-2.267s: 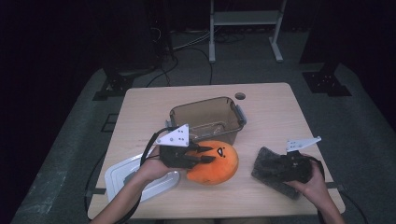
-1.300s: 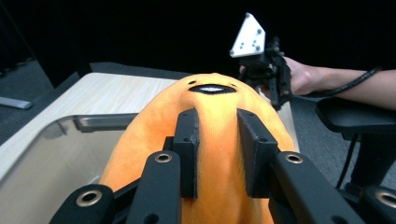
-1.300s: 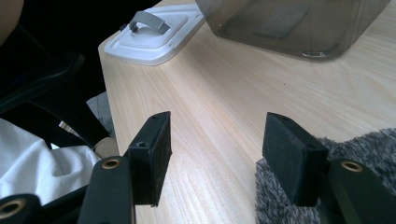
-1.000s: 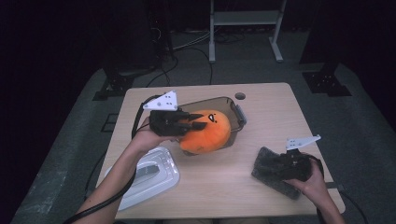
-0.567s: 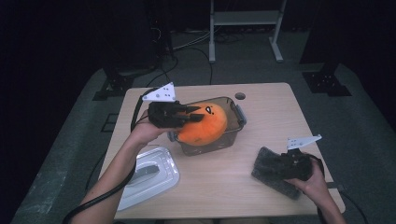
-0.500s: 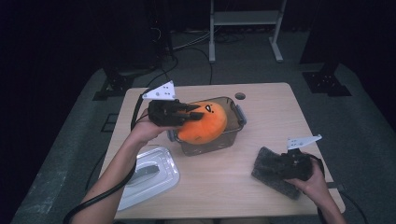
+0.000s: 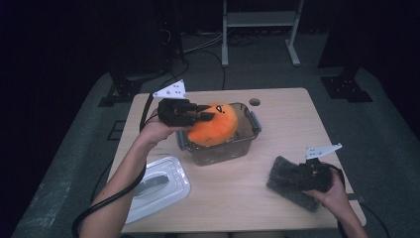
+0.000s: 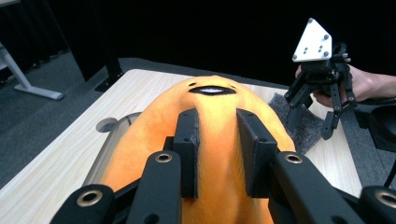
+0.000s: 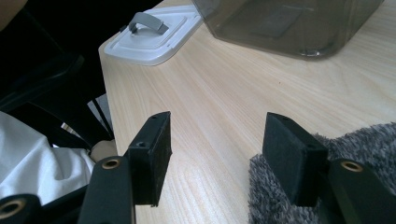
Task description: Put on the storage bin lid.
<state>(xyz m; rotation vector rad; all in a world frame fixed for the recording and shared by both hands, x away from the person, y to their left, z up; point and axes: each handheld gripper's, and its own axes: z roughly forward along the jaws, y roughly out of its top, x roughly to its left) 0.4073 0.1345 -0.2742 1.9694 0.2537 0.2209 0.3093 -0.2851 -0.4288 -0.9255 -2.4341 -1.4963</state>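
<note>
1. two claws show: the left claw point(image 7: 205, 113) pinches the orange plush toy point(image 7: 214, 125), held over the clear container point(image 7: 247, 144), seemingly partly inside.
2. the right claw point(image 9: 215, 154) is spread, near the grey cloth point(image 7: 287, 181) on the table point(image 7: 287, 124).
3. a white lid point(image 7: 158, 186) lies apart.

The box point(image 7: 220, 141) sits mid-table point(image 7: 277, 198), with the plush point(image 7: 214, 124) in its open top. The lid point(image 7: 156, 186) lies at the near left corner, apart from the box. The cloth point(image 7: 289, 181) lies near the right edge, well right of the box.
</note>
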